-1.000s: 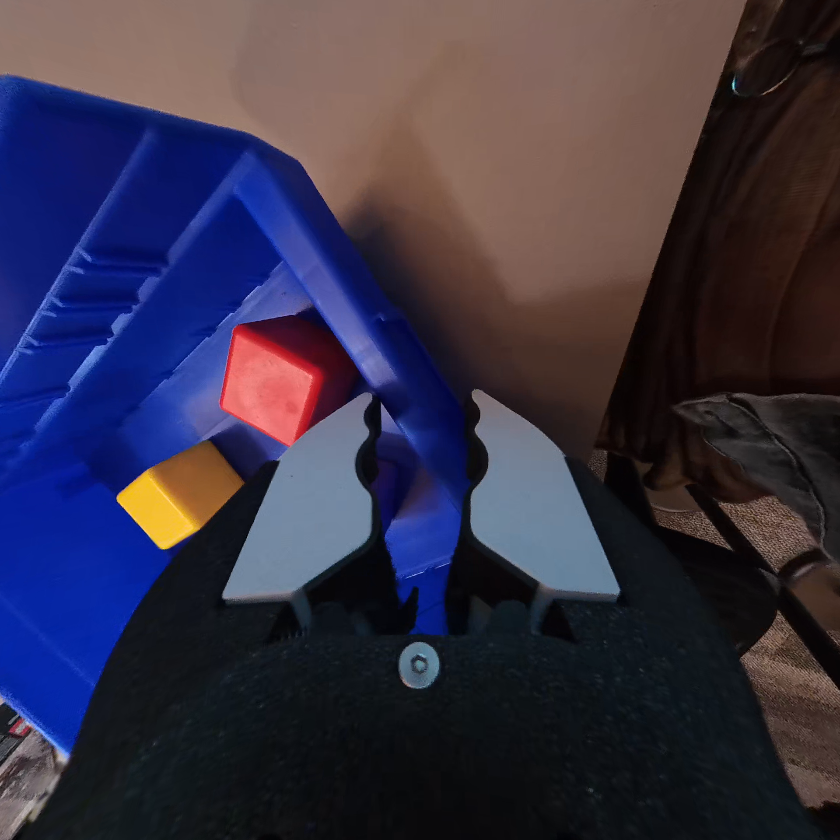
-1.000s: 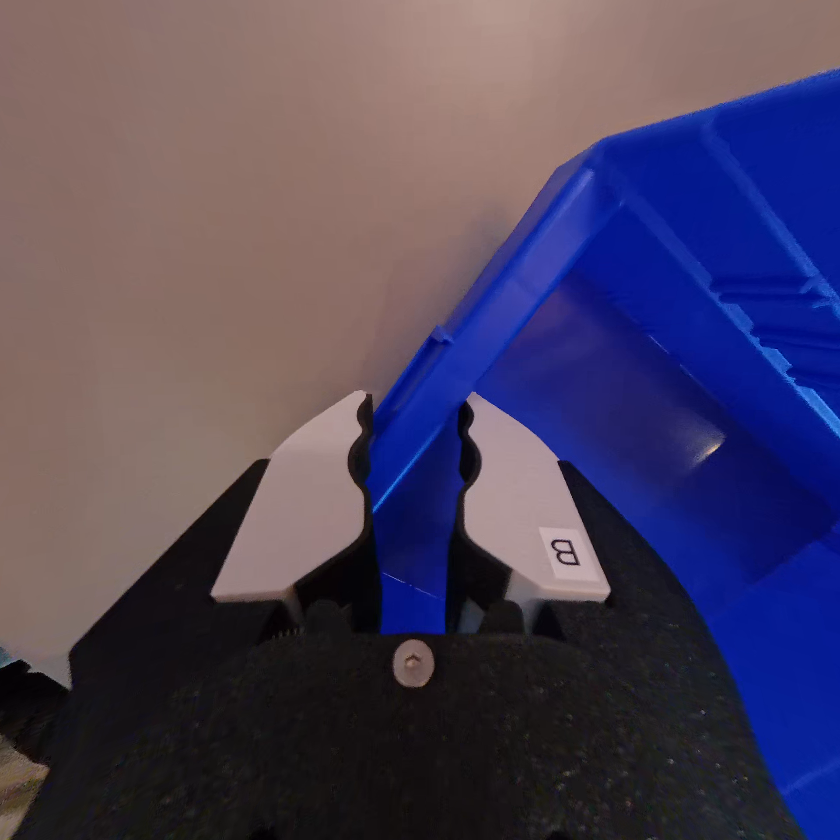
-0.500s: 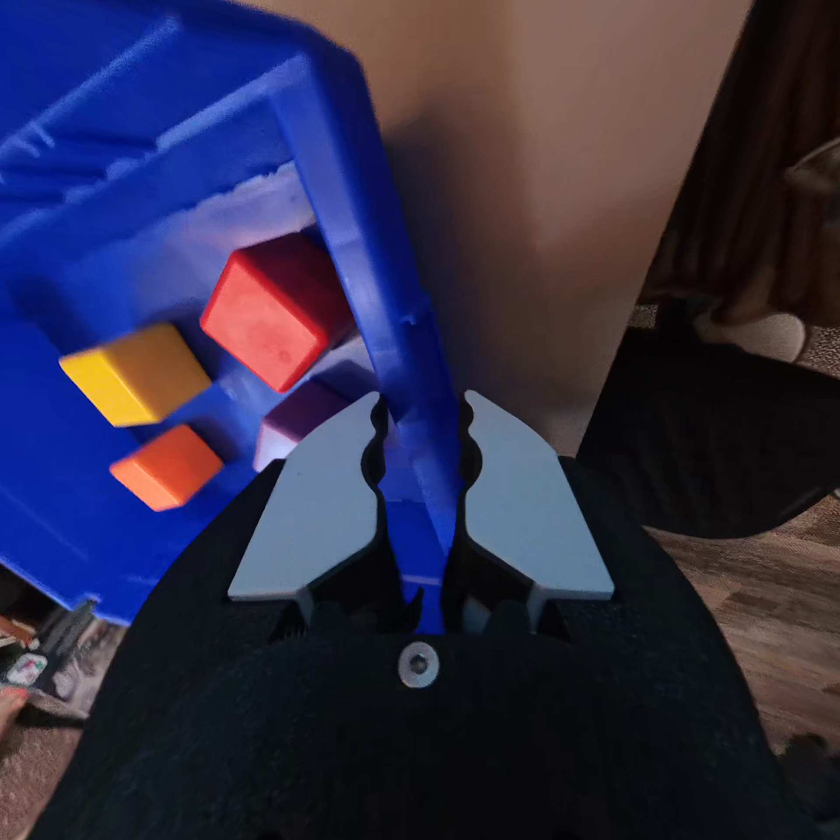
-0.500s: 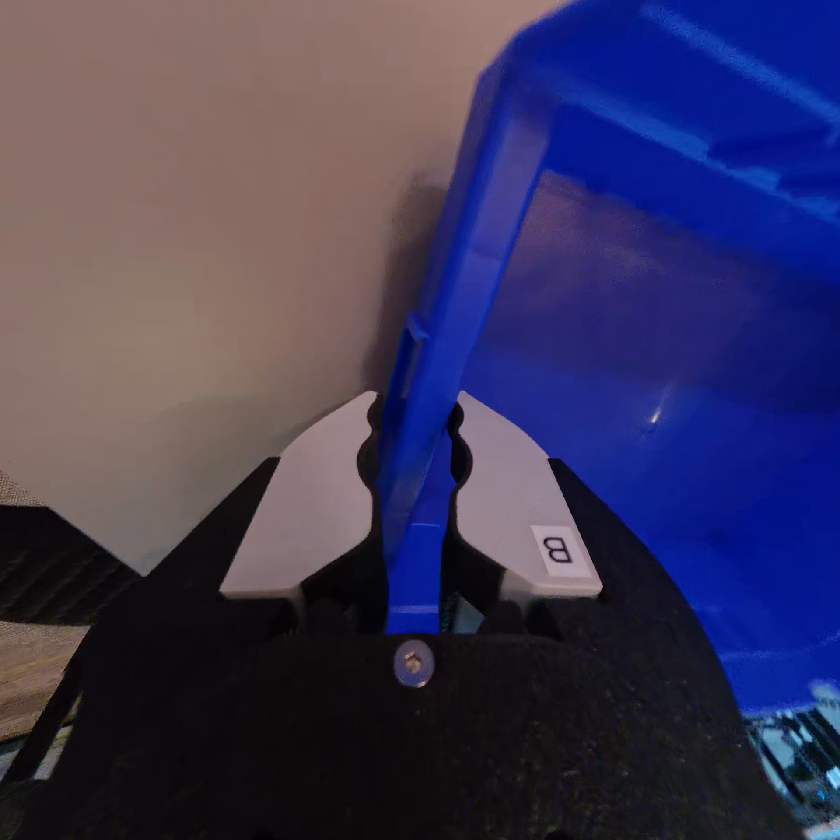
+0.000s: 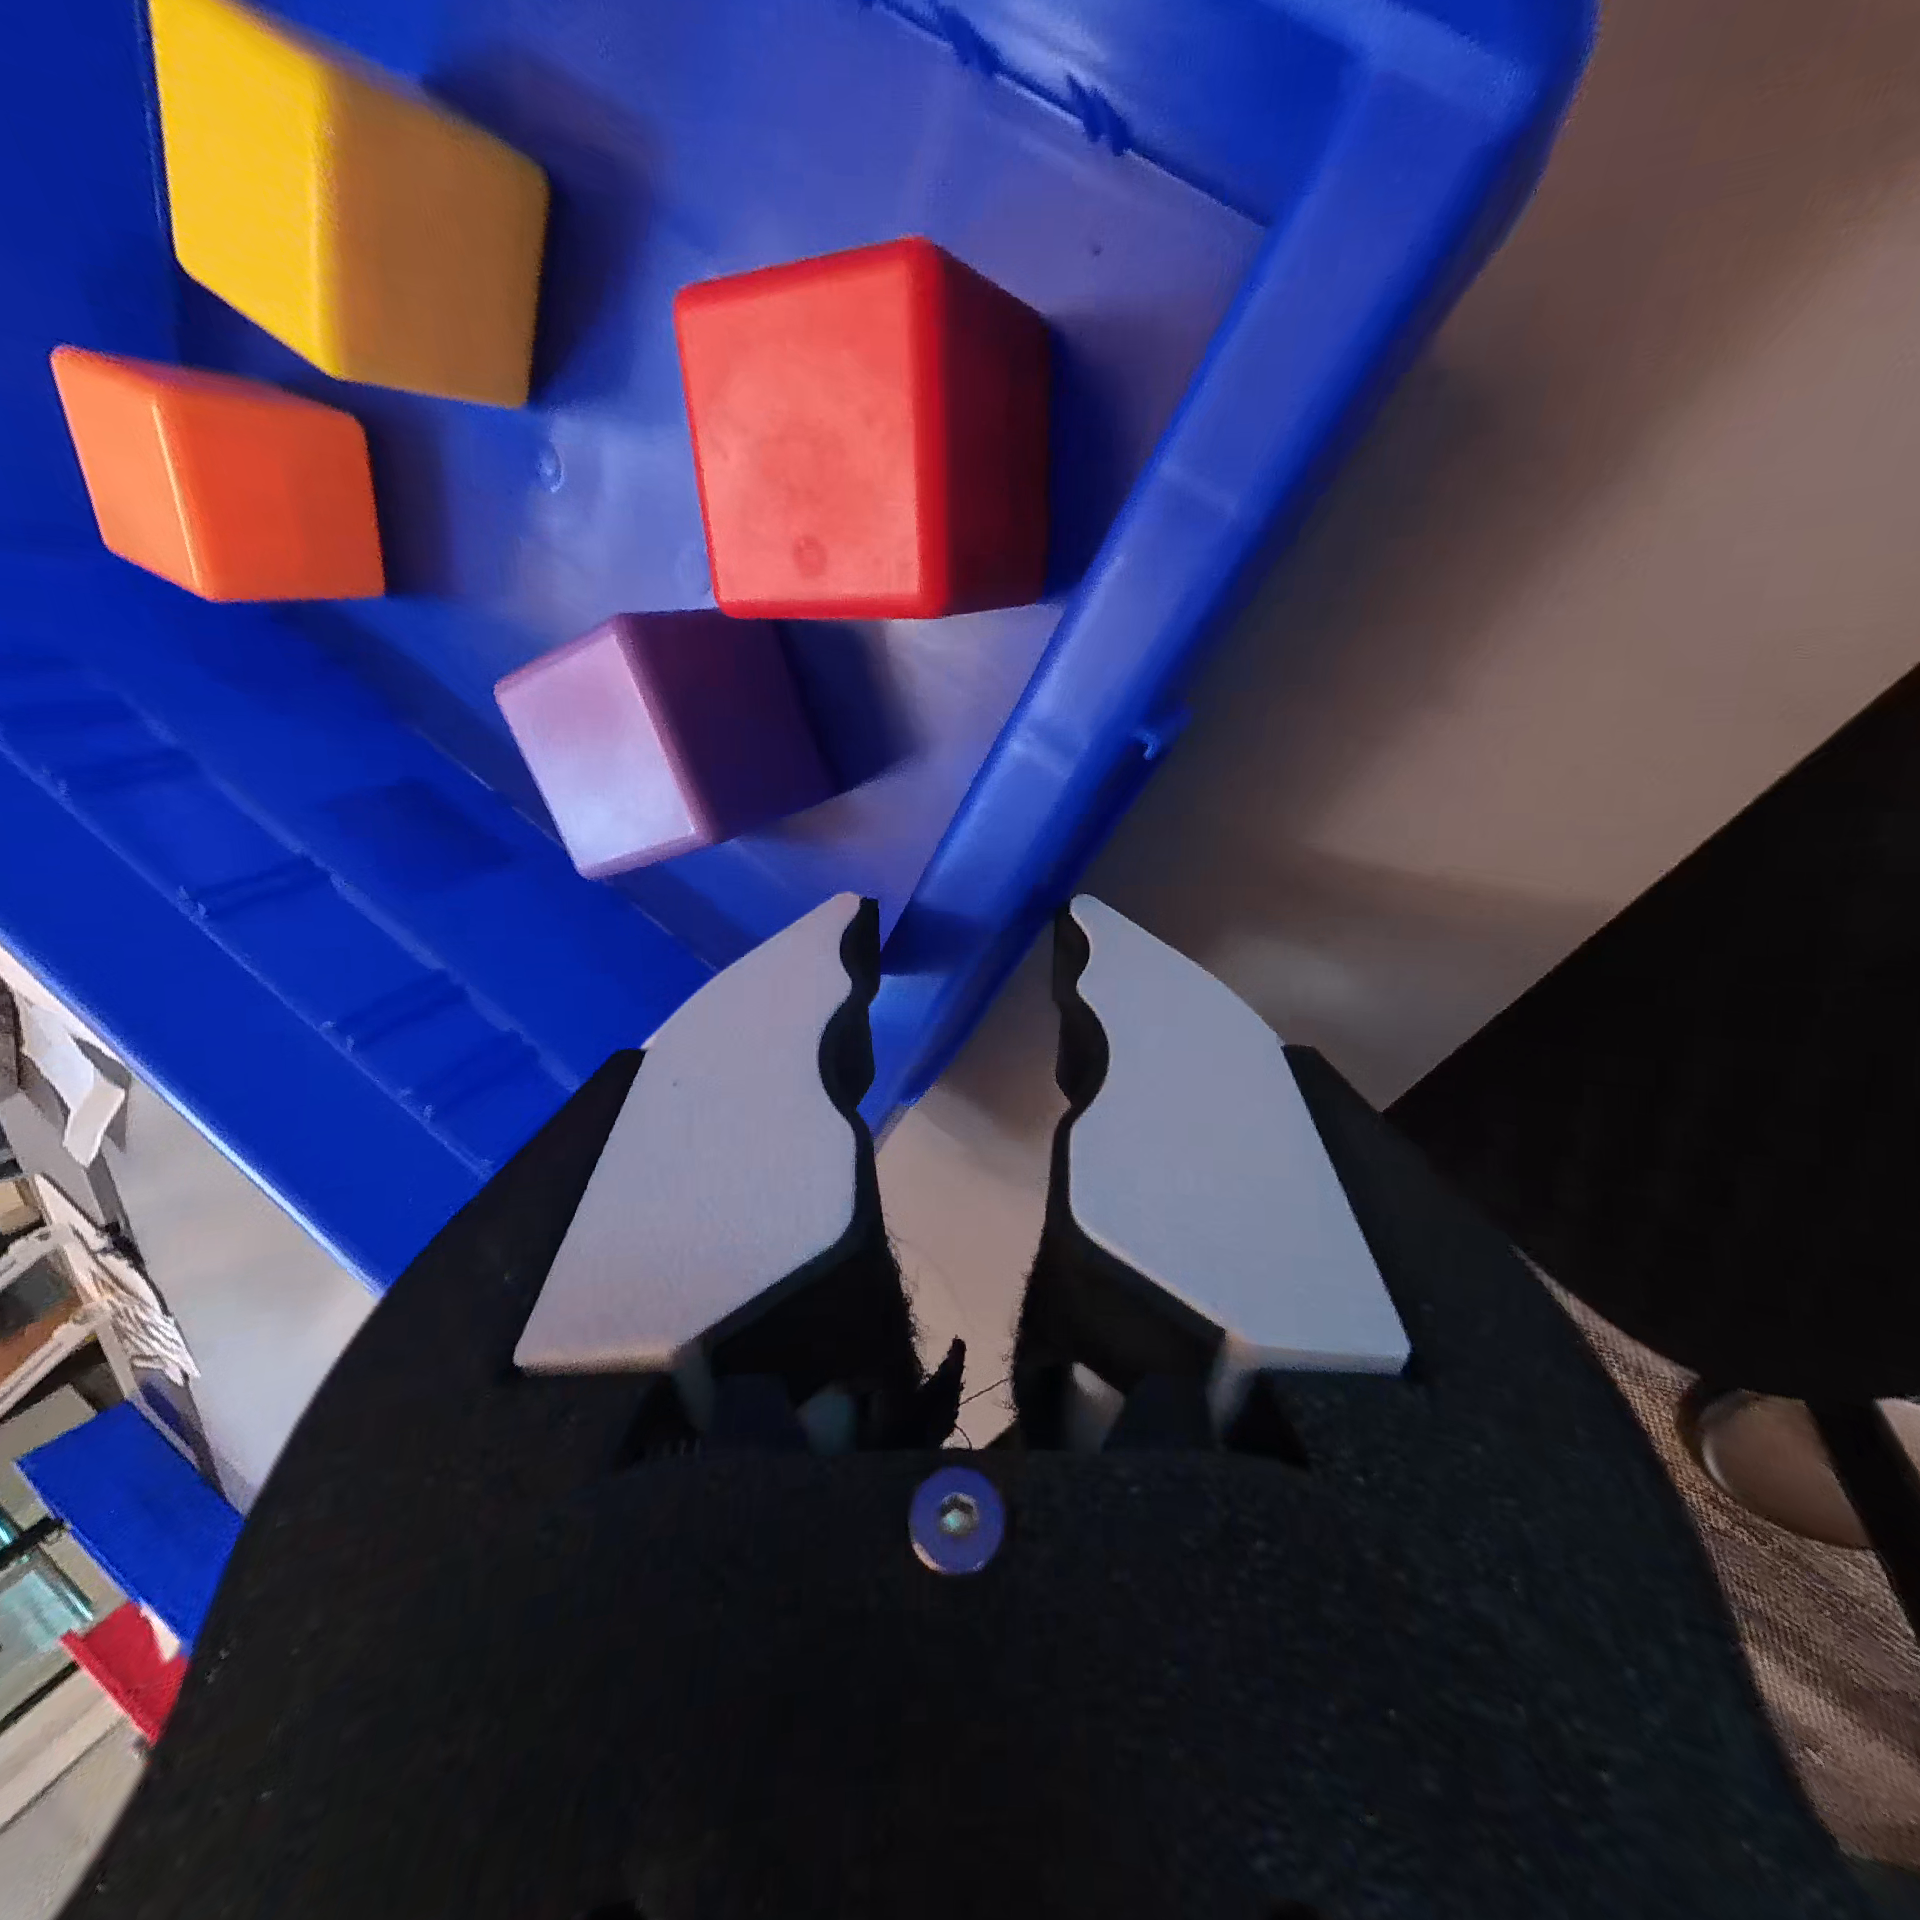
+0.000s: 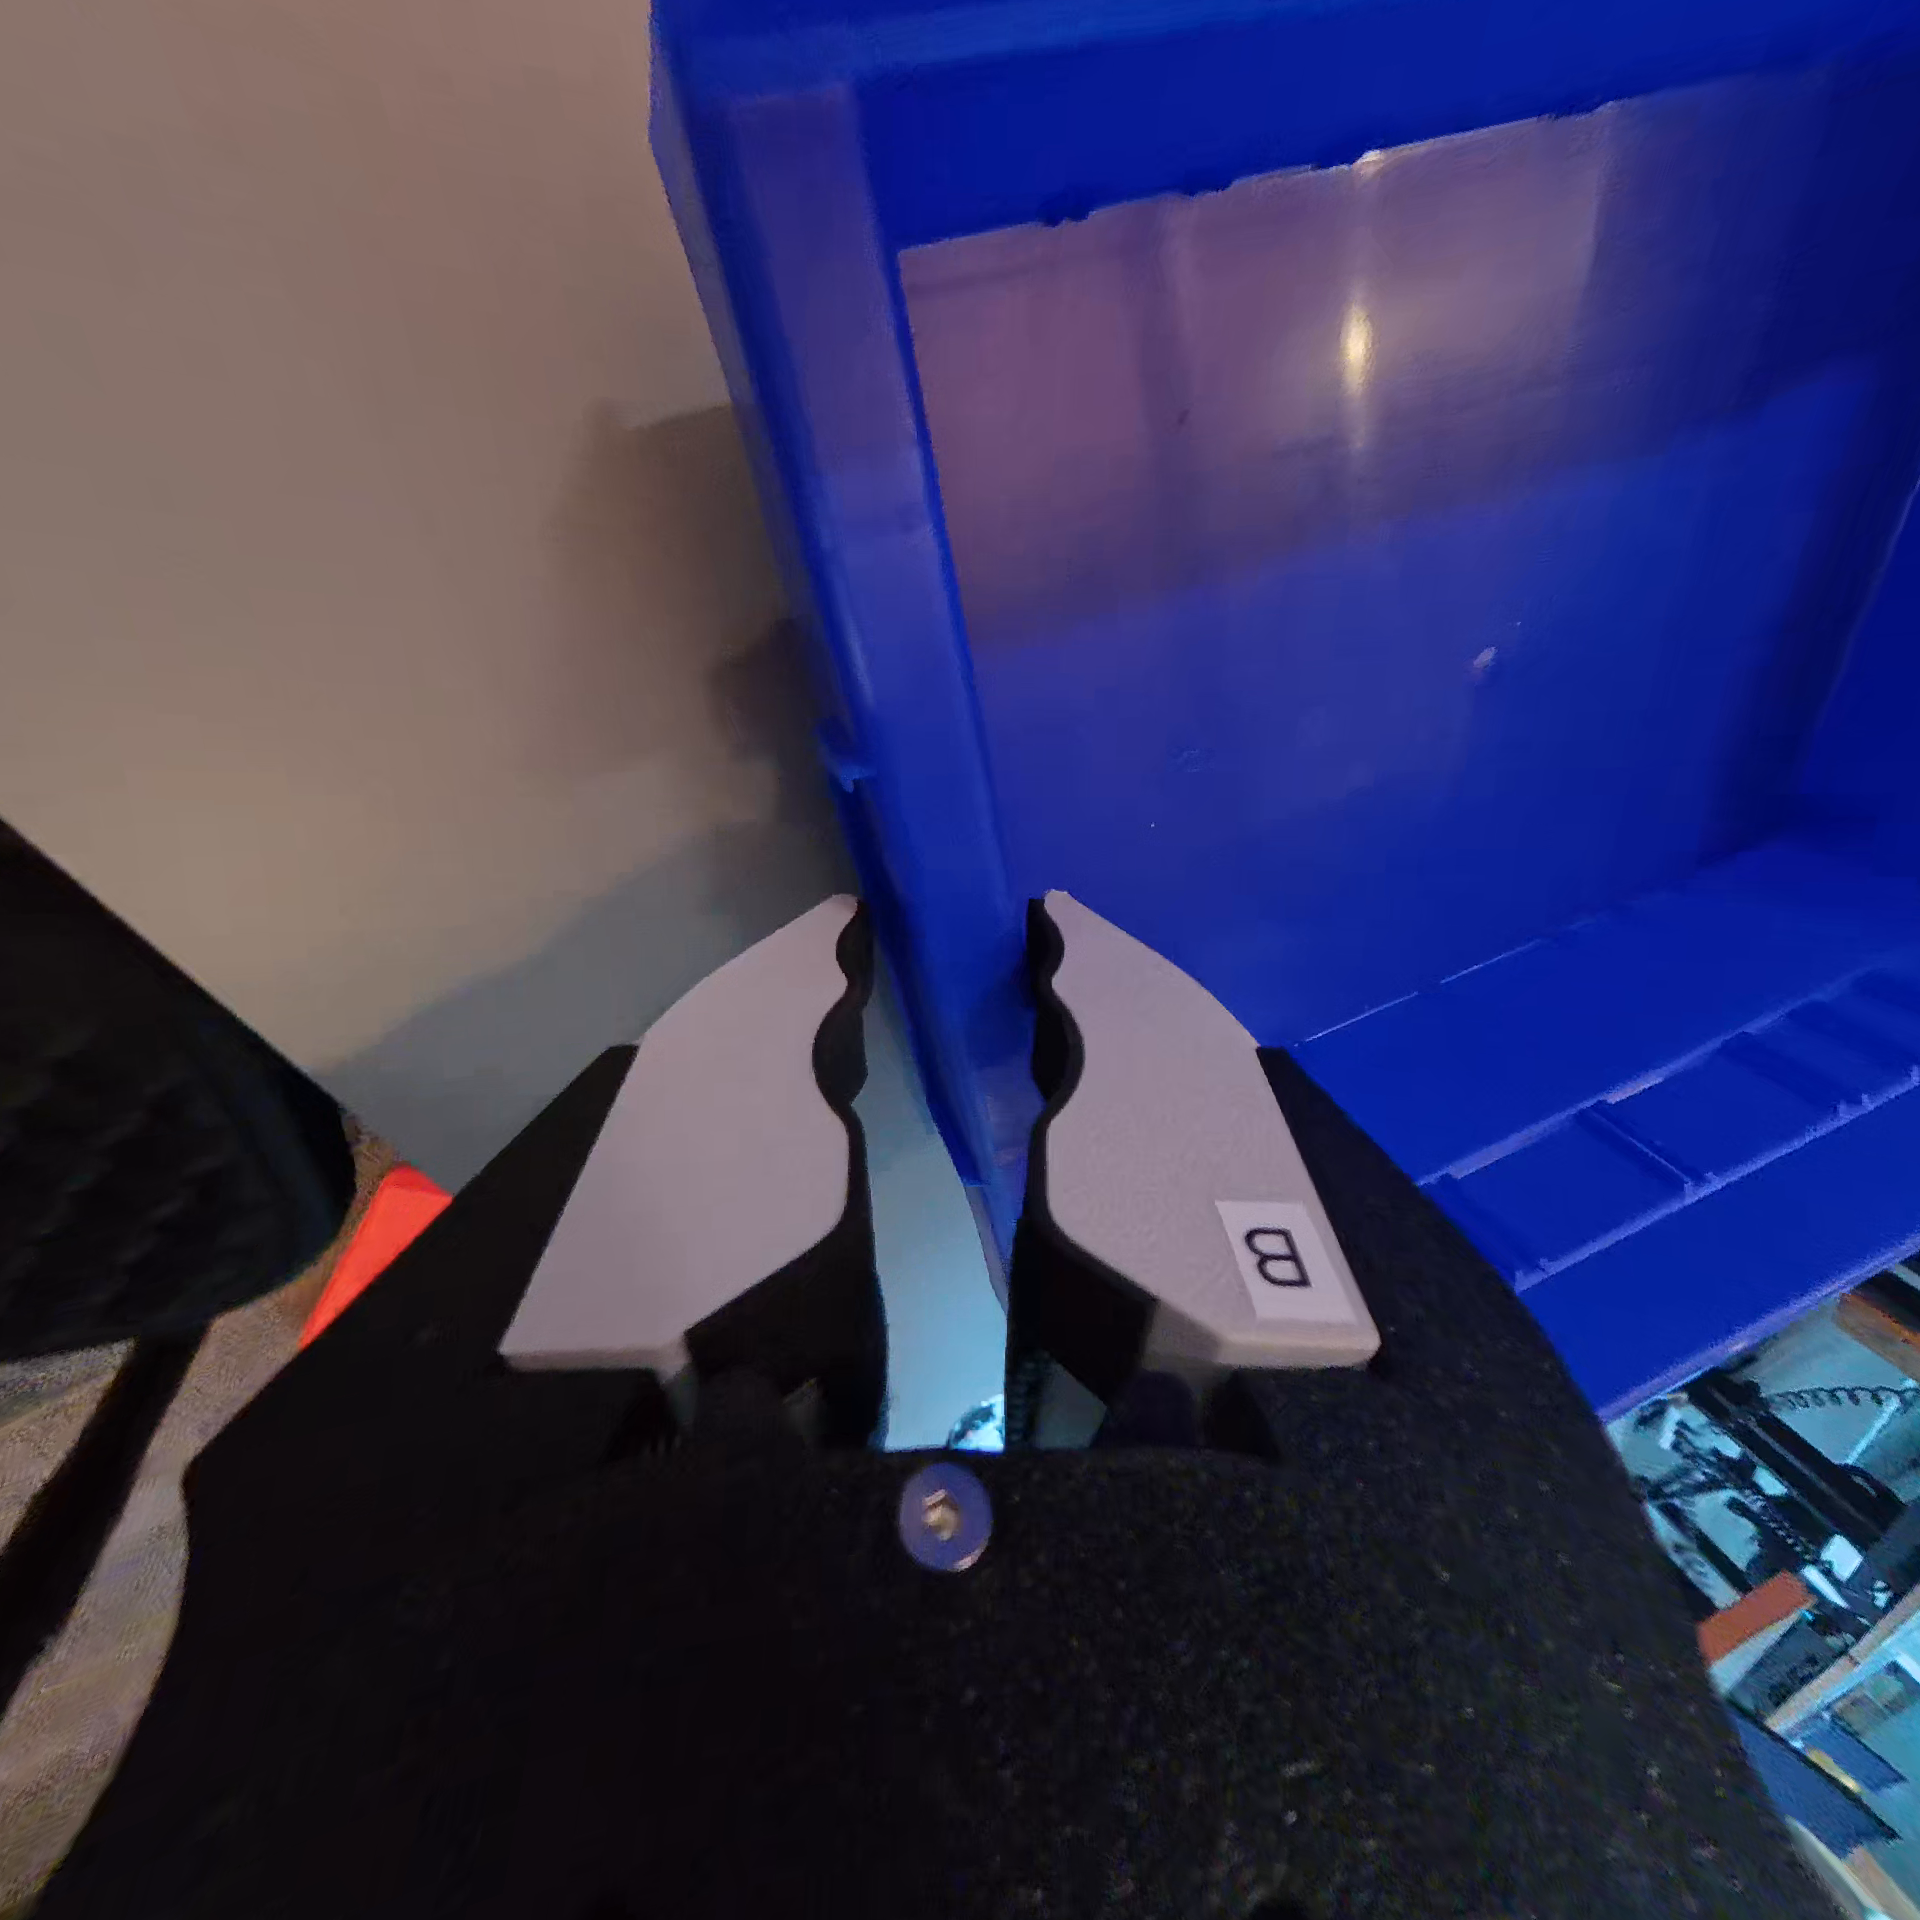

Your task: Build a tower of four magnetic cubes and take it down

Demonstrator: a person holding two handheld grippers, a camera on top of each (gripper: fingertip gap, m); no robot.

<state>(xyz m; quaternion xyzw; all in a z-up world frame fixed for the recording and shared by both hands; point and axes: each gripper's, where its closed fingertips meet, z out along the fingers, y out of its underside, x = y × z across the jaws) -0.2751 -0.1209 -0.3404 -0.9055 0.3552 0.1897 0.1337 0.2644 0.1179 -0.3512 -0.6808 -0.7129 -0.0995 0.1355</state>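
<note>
A blue plastic bin (image 5: 1195, 582) lies on a beige surface (image 5: 1558, 468). In it are a yellow cube (image 5: 343, 197), an orange cube (image 5: 218, 478), a red cube (image 5: 831, 436) and a purple cube (image 5: 655, 748), all apart from each other. My left gripper (image 5: 961, 925) grips the bin's right rim, which runs slanted between the fingertips only. In the right wrist view, my right gripper (image 6: 945, 914) grips the opposite rim of the bin (image 6: 914, 623), also near the fingertips. The bin's inside (image 6: 1351, 727) there shows no cubes.
A black seat-like thing (image 5: 1662, 987) lies beyond the surface's edge on the right. A second blue bin (image 5: 125, 1517) and shelf clutter (image 5: 62, 1351) are low at the left. An orange-red thing (image 6: 374, 1257) and a black object (image 6: 125, 1091) are at the right gripper's left. Left tips to right tips: about 60 centimetres.
The bin has swung from steeply tilted to nearly flat, so all the cubes now show. Both rims have slid out from deep between the fingers to the fingertips.
</note>
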